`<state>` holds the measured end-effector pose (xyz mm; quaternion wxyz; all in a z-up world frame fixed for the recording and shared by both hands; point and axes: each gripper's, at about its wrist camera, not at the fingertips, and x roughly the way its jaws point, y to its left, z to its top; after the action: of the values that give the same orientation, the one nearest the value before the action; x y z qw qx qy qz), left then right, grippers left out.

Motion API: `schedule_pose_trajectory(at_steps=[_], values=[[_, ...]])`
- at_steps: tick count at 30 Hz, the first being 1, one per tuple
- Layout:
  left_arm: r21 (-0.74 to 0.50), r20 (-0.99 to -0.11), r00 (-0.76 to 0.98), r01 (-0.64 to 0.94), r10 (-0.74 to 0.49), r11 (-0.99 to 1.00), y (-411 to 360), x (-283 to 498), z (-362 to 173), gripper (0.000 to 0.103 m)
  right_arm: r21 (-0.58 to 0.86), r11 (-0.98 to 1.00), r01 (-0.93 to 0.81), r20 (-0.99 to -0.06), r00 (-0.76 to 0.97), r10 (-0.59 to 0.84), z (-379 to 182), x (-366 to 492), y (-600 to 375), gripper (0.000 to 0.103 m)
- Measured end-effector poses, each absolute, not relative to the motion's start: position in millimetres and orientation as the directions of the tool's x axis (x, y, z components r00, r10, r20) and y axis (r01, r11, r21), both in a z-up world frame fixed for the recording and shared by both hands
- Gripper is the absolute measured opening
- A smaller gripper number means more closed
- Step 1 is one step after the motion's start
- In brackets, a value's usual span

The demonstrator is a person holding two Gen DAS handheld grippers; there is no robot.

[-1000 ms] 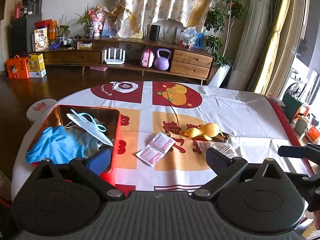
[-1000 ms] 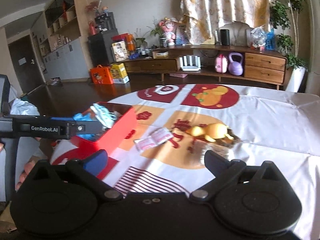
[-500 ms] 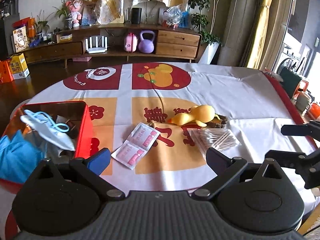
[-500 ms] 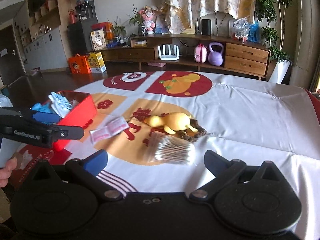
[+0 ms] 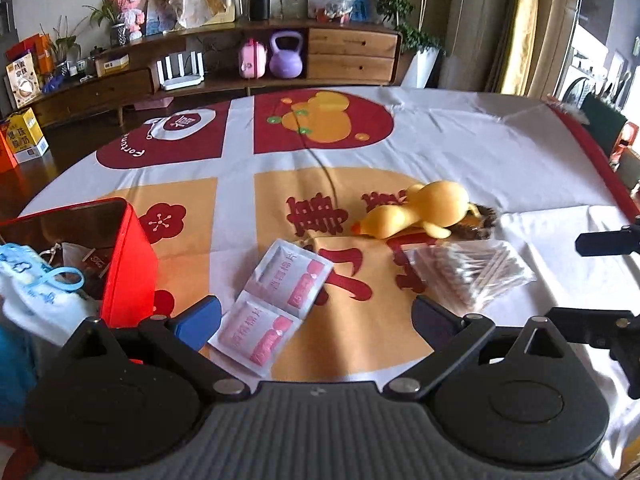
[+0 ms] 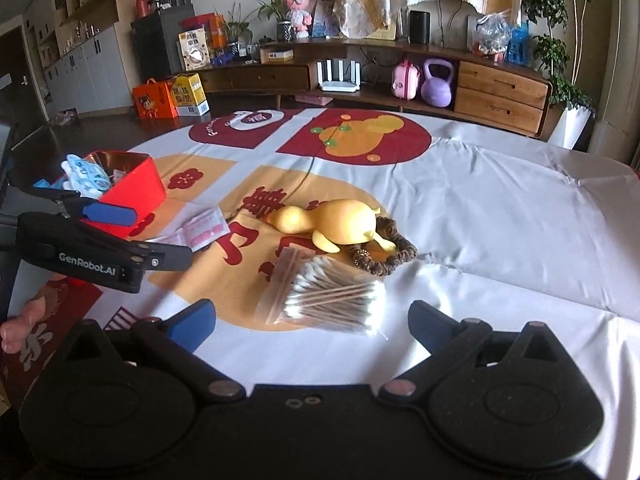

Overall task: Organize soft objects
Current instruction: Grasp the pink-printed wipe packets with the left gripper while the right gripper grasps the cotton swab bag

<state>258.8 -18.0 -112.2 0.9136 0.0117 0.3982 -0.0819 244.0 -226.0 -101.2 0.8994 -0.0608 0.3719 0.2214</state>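
Note:
My left gripper [image 5: 316,316] is open and empty, low over the table just before a pair of pink-and-white sachets [image 5: 278,304]. My right gripper [image 6: 312,320] is open and empty just before a clear bag of cotton swabs [image 6: 328,292]. A yellow rubber duck [image 6: 332,222] lies beyond the bag, against a brown hair scrunchie [image 6: 384,252]. A red box [image 5: 124,256] at the left holds a white-and-blue face mask [image 5: 36,284] and blue cloth. The left gripper shows in the right wrist view [image 6: 100,236].
The patterned tablecloth [image 6: 500,208] covers the round table. A thin dark cord [image 5: 324,168] runs across it towards the duck. The table's right edge has a red border [image 5: 592,148]. A wooden sideboard [image 6: 400,72] stands beyond the table.
Both grippers have moved forward and lower over the table. The left one swung right from the red box towards the sachets. The right one closed in on the swab bag.

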Motion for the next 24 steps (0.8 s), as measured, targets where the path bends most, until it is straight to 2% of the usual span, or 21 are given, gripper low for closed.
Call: schedule_pose_trajectory(at_steps=[8,13,15,17,24], values=[[-0.012,-0.742,0.662,0.15,-0.109,0.989,-18.1,280.9,-128.4,0.101,0.048,0.902,-0.428,-0.714,0.617,0.331,-115.8,267.6,-215.7,0.102],[-0.009,-0.747,0.657,0.141,-0.1,0.99,-14.0,289.6,-136.4,0.09,0.038,0.901,-0.432,-0.722,0.611,0.323,-123.0,277.0,-207.7,0.101],[-0.014,-0.751,0.653,0.138,-0.101,0.99,-12.2,291.8,-138.9,0.081,0.038,0.903,-0.428,-0.725,0.61,0.32,-125.7,279.7,-205.8,0.101],[-0.014,-0.756,0.647,0.137,-0.1,0.99,-10.5,294.0,-142.3,0.077,0.035,0.907,-0.42,-0.728,0.611,0.311,-127.9,282.4,-204.2,0.101],[-0.011,-0.741,0.661,0.17,-0.122,0.985,-9.8,293.7,-146.3,0.073,0.033,0.91,-0.413,-0.74,0.602,0.3,-136.2,286.3,-200.7,0.099]])
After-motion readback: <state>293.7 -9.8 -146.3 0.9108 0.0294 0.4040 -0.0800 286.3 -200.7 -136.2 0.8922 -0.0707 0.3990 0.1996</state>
